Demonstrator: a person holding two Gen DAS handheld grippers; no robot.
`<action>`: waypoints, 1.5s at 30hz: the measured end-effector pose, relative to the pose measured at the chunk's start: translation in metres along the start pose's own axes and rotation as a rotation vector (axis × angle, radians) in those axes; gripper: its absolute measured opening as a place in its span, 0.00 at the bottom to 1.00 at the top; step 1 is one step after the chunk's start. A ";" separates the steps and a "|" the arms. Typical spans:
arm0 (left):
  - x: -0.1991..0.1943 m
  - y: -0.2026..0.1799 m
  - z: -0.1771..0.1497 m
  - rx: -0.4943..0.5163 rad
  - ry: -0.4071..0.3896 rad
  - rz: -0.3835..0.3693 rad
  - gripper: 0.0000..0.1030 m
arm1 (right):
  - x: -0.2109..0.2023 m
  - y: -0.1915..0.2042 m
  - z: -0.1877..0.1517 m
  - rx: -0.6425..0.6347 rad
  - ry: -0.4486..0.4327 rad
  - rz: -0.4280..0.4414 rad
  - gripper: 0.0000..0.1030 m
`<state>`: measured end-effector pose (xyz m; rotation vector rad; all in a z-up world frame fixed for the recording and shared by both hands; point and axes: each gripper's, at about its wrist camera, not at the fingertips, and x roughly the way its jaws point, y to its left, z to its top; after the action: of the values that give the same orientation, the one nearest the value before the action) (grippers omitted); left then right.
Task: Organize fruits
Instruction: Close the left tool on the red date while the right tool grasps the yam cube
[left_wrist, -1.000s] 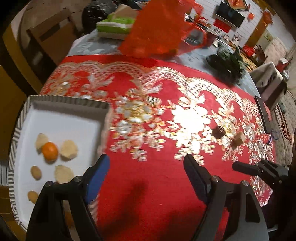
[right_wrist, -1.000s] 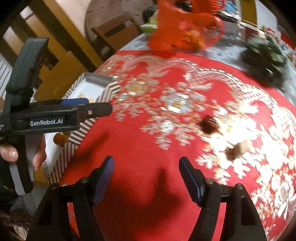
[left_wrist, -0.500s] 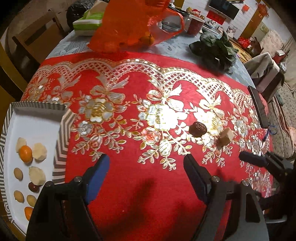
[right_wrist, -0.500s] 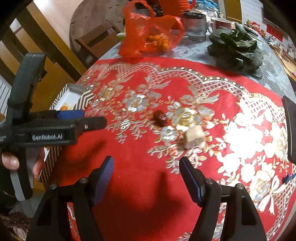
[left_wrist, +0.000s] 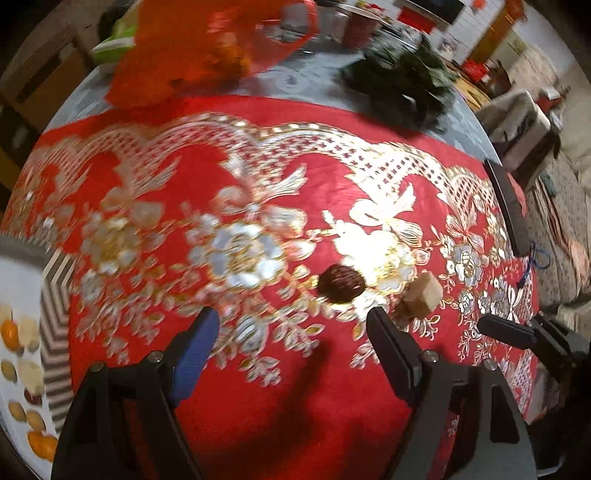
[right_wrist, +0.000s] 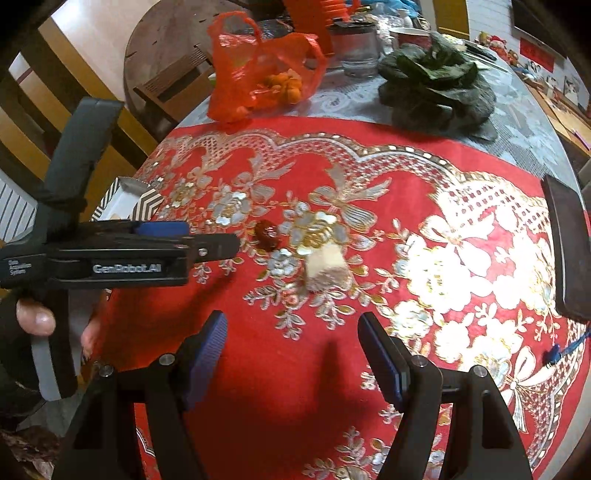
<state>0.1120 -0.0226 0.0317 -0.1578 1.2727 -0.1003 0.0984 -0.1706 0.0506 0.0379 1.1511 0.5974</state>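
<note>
A dark red date (left_wrist: 341, 282) and a pale tan fruit chunk (left_wrist: 423, 293) lie side by side on the red and gold cloth. My left gripper (left_wrist: 291, 332) is open and empty, the date just beyond its right finger. In the right wrist view the date (right_wrist: 267, 234) and the chunk (right_wrist: 327, 267) lie ahead of my right gripper (right_wrist: 293, 332), which is also open and empty. The left gripper (right_wrist: 199, 238) reaches in from the left, close to the date. A white tray (left_wrist: 55, 332) with a striped rim holds several fruits at the far left.
An orange plastic bag (right_wrist: 262, 70) with small oranges, a glass jar (right_wrist: 356, 48) and a heap of dark greens (right_wrist: 436, 85) stand at the table's far side. A dark flat phone (right_wrist: 565, 240) lies at the right edge. A hand (right_wrist: 33, 314) holds the left gripper.
The left gripper has swung right, away from the tray and toward the date. The right gripper has closed in on the date and the chunk. Both stay open.
</note>
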 end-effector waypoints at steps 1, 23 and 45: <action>0.002 -0.005 0.003 0.022 0.000 -0.006 0.79 | -0.001 -0.003 -0.001 0.005 -0.001 0.003 0.75; 0.024 -0.016 0.018 0.160 -0.008 -0.006 0.28 | 0.010 -0.016 0.013 0.013 -0.016 0.019 0.76; -0.007 0.014 -0.011 0.091 -0.024 -0.002 0.28 | 0.039 0.008 0.024 -0.140 0.018 -0.062 0.33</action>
<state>0.0996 -0.0089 0.0327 -0.0817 1.2418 -0.1576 0.1264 -0.1389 0.0308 -0.1228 1.1215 0.6234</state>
